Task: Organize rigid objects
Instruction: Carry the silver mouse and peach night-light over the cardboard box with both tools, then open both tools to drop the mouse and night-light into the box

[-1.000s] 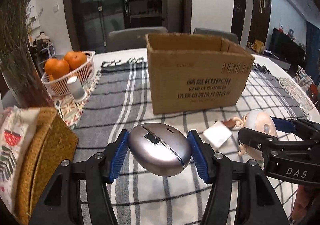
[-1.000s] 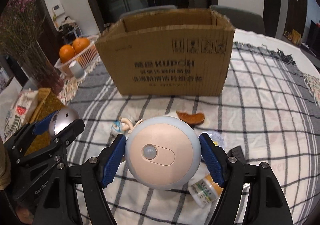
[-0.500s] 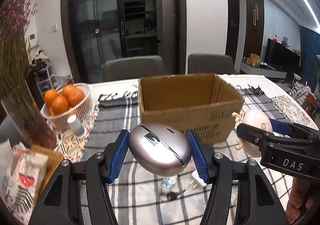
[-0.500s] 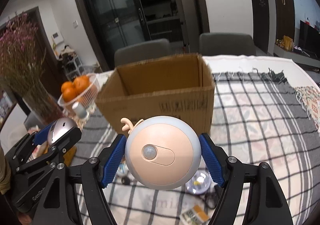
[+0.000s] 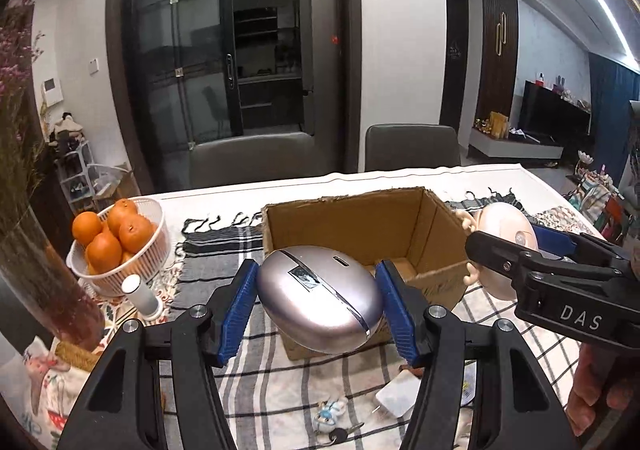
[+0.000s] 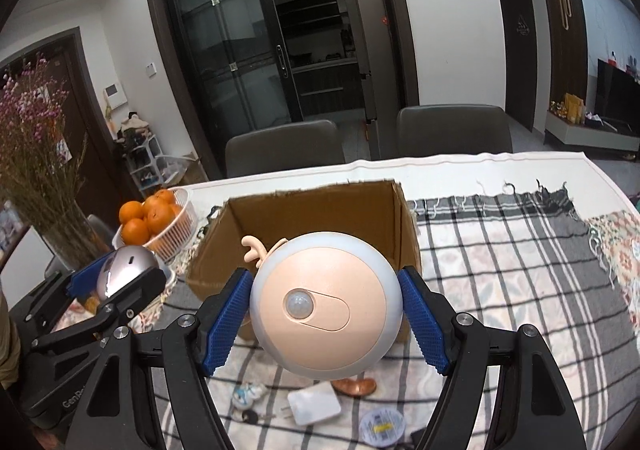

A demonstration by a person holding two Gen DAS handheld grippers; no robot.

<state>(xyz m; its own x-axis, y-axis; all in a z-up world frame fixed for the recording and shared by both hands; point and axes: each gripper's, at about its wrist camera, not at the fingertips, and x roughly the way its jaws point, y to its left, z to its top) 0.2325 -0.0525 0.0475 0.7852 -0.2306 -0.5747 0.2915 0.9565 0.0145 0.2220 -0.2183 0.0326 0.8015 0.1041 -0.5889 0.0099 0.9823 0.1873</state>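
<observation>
You hold two things in the air, one in each gripper: your left gripper (image 5: 316, 304) is clamped on the silver mouse (image 5: 318, 298), and your right gripper (image 6: 325, 320) is clamped on the round lamp (image 6: 326, 304), both just before the near wall of the single box (image 6: 320, 210). Neither is dropped in yet, and the box looks almost empty, so I judge the task is at an early stage. On the tabletop (image 6: 500, 166), near its front edge, five small things still wait: one charger (image 6: 314, 408), one keychain figure (image 6: 246, 402), one brown piece (image 6: 356, 386), one round tin (image 6: 380, 424) and one key (image 5: 340, 436).
</observation>
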